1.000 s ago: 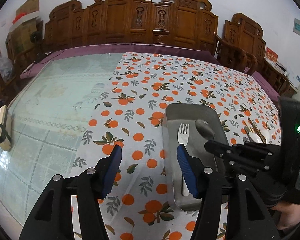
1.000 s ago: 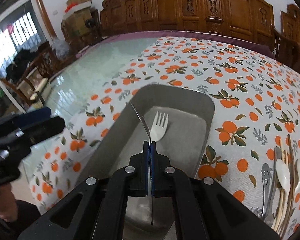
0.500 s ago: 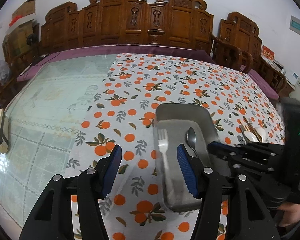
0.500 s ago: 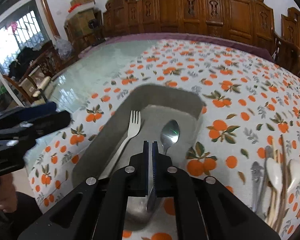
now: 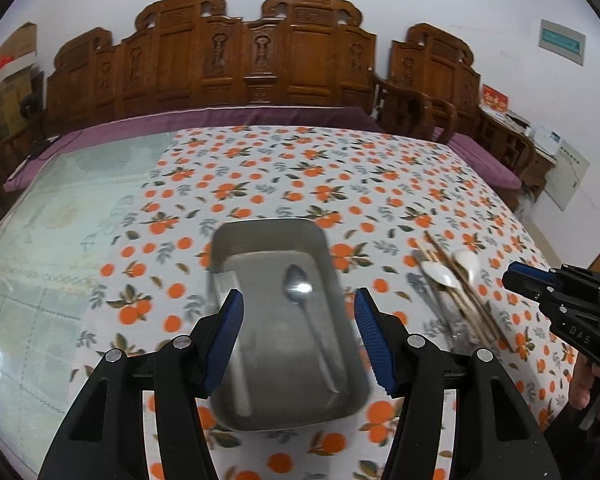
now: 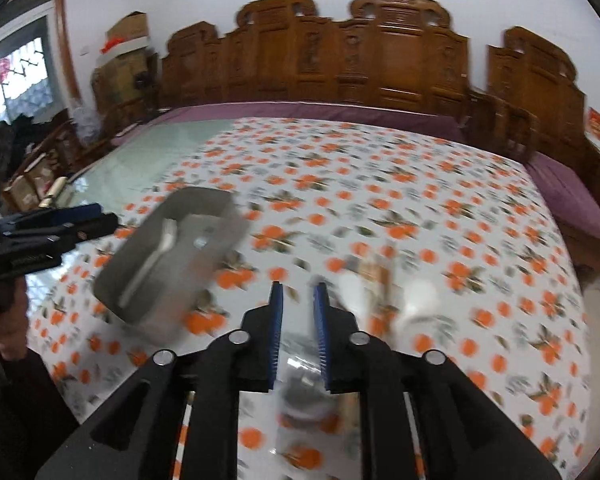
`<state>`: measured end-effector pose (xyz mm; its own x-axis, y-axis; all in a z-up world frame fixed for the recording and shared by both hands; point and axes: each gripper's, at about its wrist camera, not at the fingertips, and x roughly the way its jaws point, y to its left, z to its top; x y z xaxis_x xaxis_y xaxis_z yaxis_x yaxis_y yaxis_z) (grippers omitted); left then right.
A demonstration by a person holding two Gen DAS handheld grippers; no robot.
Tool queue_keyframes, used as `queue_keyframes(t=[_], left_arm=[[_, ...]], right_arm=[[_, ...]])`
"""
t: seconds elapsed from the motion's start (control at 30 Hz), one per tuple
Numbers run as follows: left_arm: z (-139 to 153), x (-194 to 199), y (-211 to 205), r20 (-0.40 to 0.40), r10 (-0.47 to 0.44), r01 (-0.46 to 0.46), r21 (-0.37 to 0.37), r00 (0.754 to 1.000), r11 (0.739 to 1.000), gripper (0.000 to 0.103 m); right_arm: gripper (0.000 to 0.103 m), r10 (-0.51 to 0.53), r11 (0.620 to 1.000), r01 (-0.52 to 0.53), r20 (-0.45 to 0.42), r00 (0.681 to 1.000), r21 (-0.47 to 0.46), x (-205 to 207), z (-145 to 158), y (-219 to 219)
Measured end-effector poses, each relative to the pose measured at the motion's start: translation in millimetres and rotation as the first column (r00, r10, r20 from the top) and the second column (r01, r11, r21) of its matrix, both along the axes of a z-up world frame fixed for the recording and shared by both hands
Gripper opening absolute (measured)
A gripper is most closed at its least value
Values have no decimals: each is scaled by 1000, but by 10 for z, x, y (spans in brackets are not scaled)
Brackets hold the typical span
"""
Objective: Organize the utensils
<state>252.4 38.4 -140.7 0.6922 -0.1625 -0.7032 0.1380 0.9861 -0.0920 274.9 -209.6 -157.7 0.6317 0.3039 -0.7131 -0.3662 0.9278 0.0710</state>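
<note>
A metal tray [image 5: 268, 225] sits on the orange-print tablecloth. In it lie a steel spoon [image 5: 300, 286] and, along its left side, a blurred fork [image 5: 238, 364]. My left gripper [image 5: 299, 303] hovers open over the tray's near half, with nothing held. To the right lies a pile of loose utensils [image 5: 454, 286]: white spoons, chopsticks and metal pieces. My right gripper [image 6: 298, 292] is over the cloth between the tray [image 6: 160, 312] and the blurred pile [image 6: 380, 292]. Its jaws are opening and nothing is between them. The fork [image 6: 156, 256] shows in the tray.
The tablecloth [image 5: 308, 168] covers the right part of a glass-topped table [image 5: 60, 208]. Carved wooden chairs [image 5: 252, 60] line the far side. A hand [image 5: 580, 384] holds the right gripper's handle at the table's right edge.
The right gripper released the spoon into the tray, then swung right toward the loose pile with its jaws parting. The left gripper shifted right and now stands over the tray.
</note>
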Motion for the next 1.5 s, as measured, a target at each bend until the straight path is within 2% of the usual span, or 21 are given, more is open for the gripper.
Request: queue_keyframes(t=[0.17,0.37,0.5,0.73,1.03,1.2,1.33,1.47,1.5], left_arm=[[-21,-68,-242,4,-40,40,-21,999,999,55],[-103,-136,-551,3,-93,93,4,996,996,55],[-147,-172,-710,6,-126,126,0,992,992,55],[-314,-155,-1046,-22,-192,192,10,981,981,55],[-542,-49,-1397,-66,-249,250,10,966,968,55],[-754,68,-1531,-122,-270,270,-16,955,963,55],[-922,132,-1622,-171,-272,277,7,947,961,55],[-1000,207,-1637,-199,-282,277,-51,939,959,54],[-1007,218,-1640,-201,-284,278,-61,937,959,48]], right_arm=[[18,-59,998,59,-23,998,-10,-28,-154,-332],[18,-88,996,88,-25,996,-16,-65,-384,-474],[18,-119,993,120,-61,991,3,-58,-597,-622],[18,-122,992,124,-99,988,21,18,-758,-744],[18,-139,988,146,-128,982,45,134,-819,-846],[18,-155,985,164,-132,979,58,156,-815,-891],[18,-152,985,161,-129,980,59,156,-811,-882],[18,-151,985,161,-128,980,68,156,-800,-892],[18,-153,985,162,-130,980,65,159,-808,-895]])
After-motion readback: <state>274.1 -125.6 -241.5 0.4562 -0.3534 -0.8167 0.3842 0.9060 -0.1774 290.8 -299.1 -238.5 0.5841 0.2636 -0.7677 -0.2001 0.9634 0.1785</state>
